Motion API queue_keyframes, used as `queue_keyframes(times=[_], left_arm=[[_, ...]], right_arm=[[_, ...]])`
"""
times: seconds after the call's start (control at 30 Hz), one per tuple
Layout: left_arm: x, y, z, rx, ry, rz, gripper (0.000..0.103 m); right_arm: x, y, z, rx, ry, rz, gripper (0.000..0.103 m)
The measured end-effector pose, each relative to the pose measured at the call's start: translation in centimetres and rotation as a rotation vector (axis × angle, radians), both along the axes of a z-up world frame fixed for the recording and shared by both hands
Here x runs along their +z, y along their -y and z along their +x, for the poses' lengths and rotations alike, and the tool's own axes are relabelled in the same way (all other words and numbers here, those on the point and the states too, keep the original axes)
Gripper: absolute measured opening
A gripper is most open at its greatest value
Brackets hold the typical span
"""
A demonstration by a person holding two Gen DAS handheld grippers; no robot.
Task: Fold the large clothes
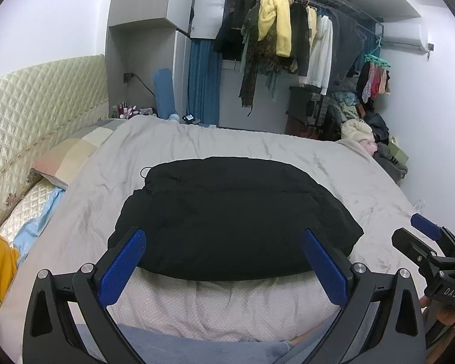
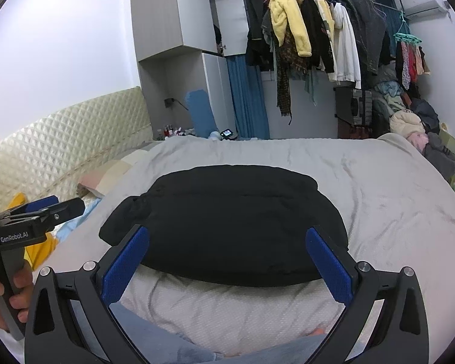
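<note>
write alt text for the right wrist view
A black garment, folded into a compact bundle, lies on a bed with a grey cover. The open right gripper hovers before it, holding nothing; the left gripper shows at the left edge.

Bed [image 1: 333,163]: black garment [image 1: 233,218] folded, pillow [image 1: 72,157].

You see a black garment [image 1: 227,212] lying flat on the grey bed cover [image 1: 333,157], folded into a compact, rounded bundle. A thin cord loops out at its far left corner, and its near edge sits close to the bed's front edge.
</note>
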State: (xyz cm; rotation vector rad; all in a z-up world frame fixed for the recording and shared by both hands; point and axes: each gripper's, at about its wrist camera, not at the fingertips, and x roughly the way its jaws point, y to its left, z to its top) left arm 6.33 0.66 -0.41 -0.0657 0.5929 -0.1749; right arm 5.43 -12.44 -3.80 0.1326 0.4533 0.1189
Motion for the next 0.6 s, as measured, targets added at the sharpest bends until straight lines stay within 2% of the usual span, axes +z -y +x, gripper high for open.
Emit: queue_keyframes(times=[0.6], left_arm=[[-0.37, 0.1, 0.27, 0.005, -0.005, 0.001, 0.103]], right_arm=[[-0.28, 0.12, 0.16, -0.011, -0.007, -0.009, 0.103]])
